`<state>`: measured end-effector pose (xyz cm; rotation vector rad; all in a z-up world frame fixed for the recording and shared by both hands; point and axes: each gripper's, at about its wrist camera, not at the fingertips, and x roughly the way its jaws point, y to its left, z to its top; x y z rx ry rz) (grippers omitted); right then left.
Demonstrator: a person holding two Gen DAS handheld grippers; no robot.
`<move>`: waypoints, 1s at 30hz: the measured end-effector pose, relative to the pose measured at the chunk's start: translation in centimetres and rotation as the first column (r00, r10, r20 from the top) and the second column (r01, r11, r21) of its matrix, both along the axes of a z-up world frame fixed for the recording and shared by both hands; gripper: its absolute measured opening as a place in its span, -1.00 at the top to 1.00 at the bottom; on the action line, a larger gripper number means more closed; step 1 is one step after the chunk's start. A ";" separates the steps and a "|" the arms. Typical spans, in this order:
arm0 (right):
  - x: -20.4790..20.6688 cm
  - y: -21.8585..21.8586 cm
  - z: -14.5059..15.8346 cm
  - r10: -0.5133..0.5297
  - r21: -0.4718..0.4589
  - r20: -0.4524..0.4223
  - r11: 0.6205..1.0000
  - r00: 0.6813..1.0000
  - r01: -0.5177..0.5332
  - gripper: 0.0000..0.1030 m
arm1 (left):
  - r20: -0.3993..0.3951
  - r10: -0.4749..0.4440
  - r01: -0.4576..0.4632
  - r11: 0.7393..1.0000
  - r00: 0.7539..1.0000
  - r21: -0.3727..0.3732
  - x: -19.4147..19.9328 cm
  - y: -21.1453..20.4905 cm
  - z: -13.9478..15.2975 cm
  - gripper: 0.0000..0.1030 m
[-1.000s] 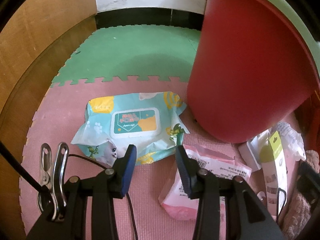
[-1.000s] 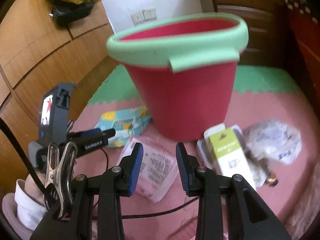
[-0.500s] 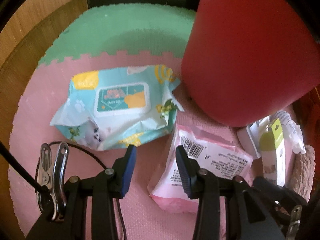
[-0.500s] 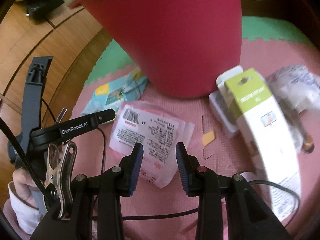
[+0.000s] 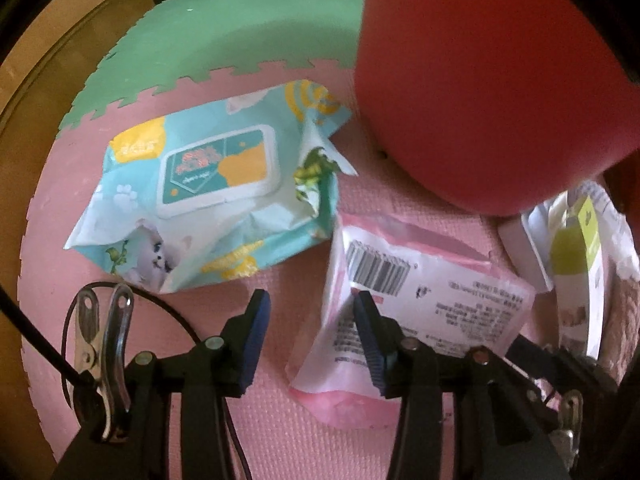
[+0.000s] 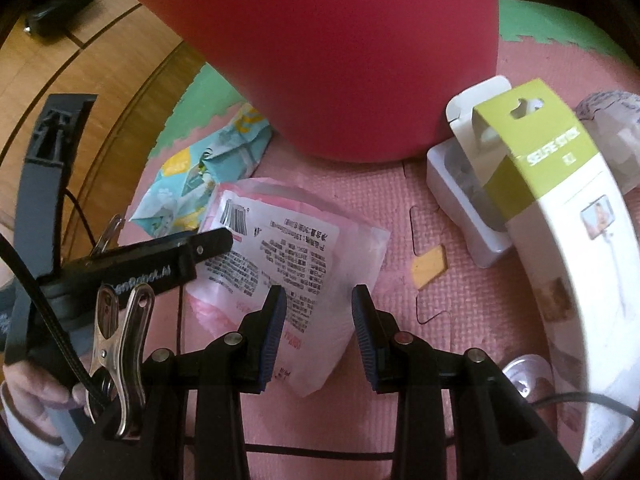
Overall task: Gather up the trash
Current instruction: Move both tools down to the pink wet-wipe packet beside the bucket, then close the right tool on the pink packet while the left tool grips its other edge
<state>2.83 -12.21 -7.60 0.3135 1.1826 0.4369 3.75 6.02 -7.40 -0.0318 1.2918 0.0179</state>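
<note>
Nearest, the right gripper (image 6: 319,330) hangs over a flat pink plastic packet (image 6: 296,268) lying on the pink foam mat (image 6: 400,200). Its jaws are spread partway, nothing pinched. The left gripper (image 5: 310,338), whose jaws have just been opening, is also spread and empty, its right finger over the packet's left edge.

The packet looks light, limp and slick, so pinching a raised crinkled edge should hold better than pressing its flat middle.

At ten o'clock beyond it lies a soft teal wet-wipes pack (image 5: 216,204). At two o'clock rests a stiff selfie-stick box (image 6: 560,208). Farthest, at twelve o'clock, stands the red bucket (image 6: 340,52).
</note>
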 end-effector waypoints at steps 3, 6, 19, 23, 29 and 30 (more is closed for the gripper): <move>0.3 0.4 -0.4 0.006 -0.015 0.002 1.000 1.000 -0.006 0.32 | -0.037 -0.017 0.015 0.999 0.999 -0.038 0.1 -0.3 -0.7 0.09; 0.6 0.4 -1.0 -0.001 -0.032 0.009 0.999 1.000 0.002 0.33 | -0.102 -0.034 0.020 0.990 0.994 -0.140 0.0 -0.4 -1.8 0.09; 0.7 -2.2 -0.3 -0.080 -0.133 0.049 0.987 0.996 0.085 0.33 | -0.057 -0.075 0.068 0.990 0.996 -0.124 -1.0 -1.0 -0.9 0.06; 0.8 -2.9 -0.5 -0.083 -0.089 0.037 0.992 0.996 0.086 0.33 | -0.086 -0.070 0.060 0.992 0.994 -0.109 -0.9 -0.7 -1.6 0.05; 0.9 -3.1 -1.7 -0.079 -0.041 -0.003 0.996 0.997 0.079 0.32 | -0.114 -0.114 0.103 0.990 0.987 -0.095 -1.0 -1.5 -2.6 0.04; 0.9 -3.1 -2.0 -0.081 -0.036 -0.014 0.996 0.997 0.080 0.33 | -0.114 -0.119 0.109 0.990 0.986 -0.087 -1.0 -1.7 -2.6 0.03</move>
